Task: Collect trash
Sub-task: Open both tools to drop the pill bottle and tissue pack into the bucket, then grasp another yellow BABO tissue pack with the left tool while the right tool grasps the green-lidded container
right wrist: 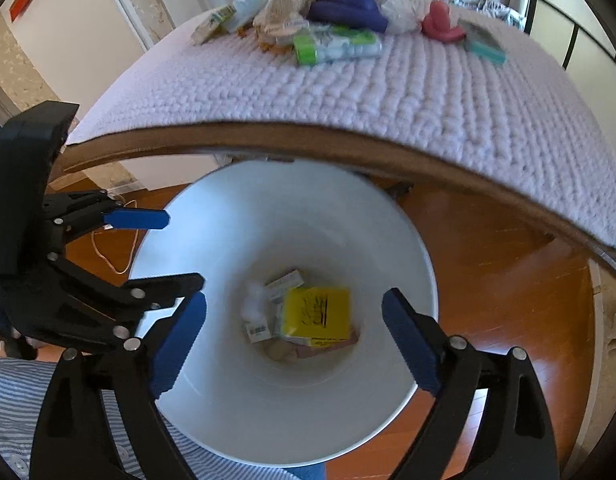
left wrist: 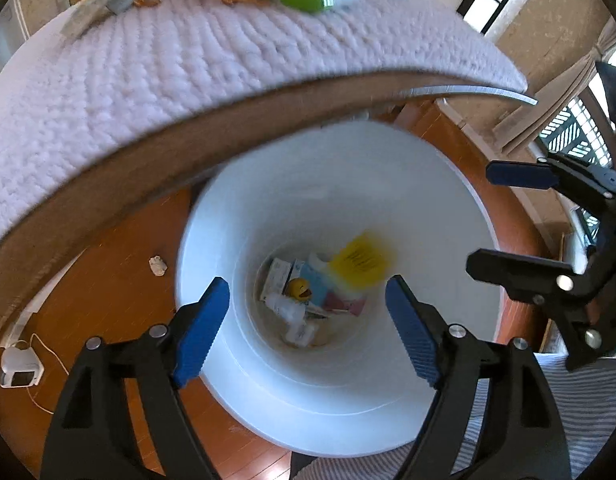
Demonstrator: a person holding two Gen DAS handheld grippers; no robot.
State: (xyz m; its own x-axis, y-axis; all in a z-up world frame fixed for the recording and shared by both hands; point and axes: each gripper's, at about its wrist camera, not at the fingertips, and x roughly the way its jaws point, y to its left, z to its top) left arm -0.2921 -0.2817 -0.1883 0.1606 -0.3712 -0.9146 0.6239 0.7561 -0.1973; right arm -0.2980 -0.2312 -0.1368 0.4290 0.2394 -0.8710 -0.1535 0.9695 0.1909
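A white bin (left wrist: 428,208) stands on the wood floor below the table edge; it also shows in the right wrist view (right wrist: 211,216). Both grippers hover over its mouth. My left gripper (left wrist: 308,328) is open and empty. My right gripper (right wrist: 293,340) is open and empty. A yellow packet (left wrist: 362,260) is blurred inside the bin, above other trash at the bottom; in the right wrist view the yellow packet (right wrist: 316,312) lies over small boxes. More items (right wrist: 332,46) are piled on the table's far side.
A table with a lilac knitted cover (right wrist: 428,96) overhangs the bin's far side. A white crumpled scrap (left wrist: 157,266) lies on the floor left of the bin. A white charger with cable (left wrist: 19,368) sits at far left. Striped clothing (right wrist: 11,400) is close below.
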